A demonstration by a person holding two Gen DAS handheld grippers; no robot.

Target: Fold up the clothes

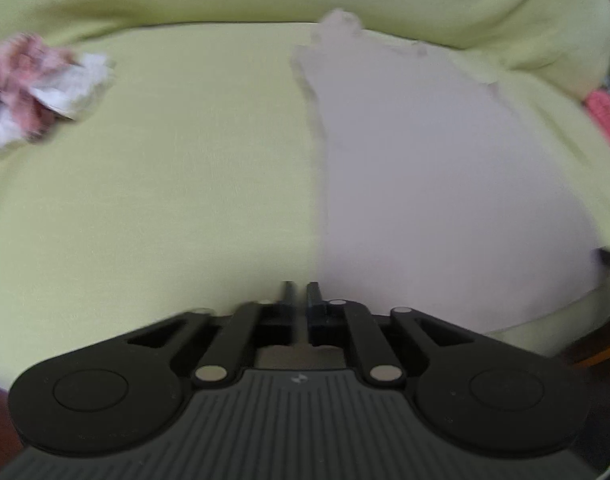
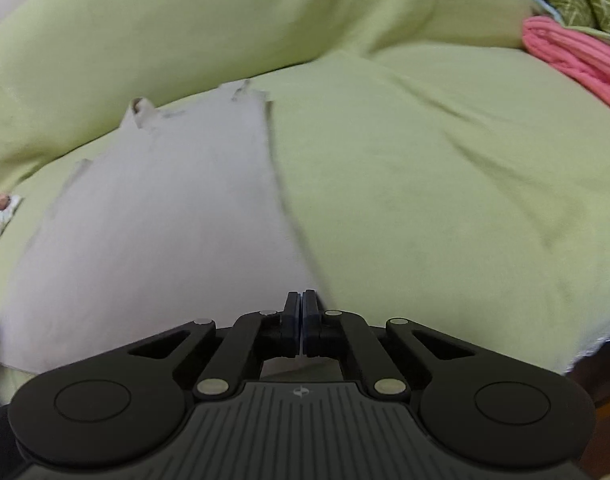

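Lying flat on the light green sheet (image 1: 165, 184), the pale lilac garment (image 1: 445, 184) has its straight left edge running up the middle of the left wrist view, with bare sheet to the crumpled pink-and-white cloth (image 1: 41, 92) far left. Bare, creased sheet reaches toward the coral cloth (image 2: 573, 56) at far right. The left gripper (image 1: 301, 292), low at that edge, shows a narrow gap between its fingers; the right gripper (image 2: 302, 300) has its fingers pressed together at the garment's right edge, and whether they pinch fabric I cannot tell.

Left hand-held gripper (image 1: 301, 292) slightly parted; right hand-held gripper (image 2: 301, 300) pressed closed.
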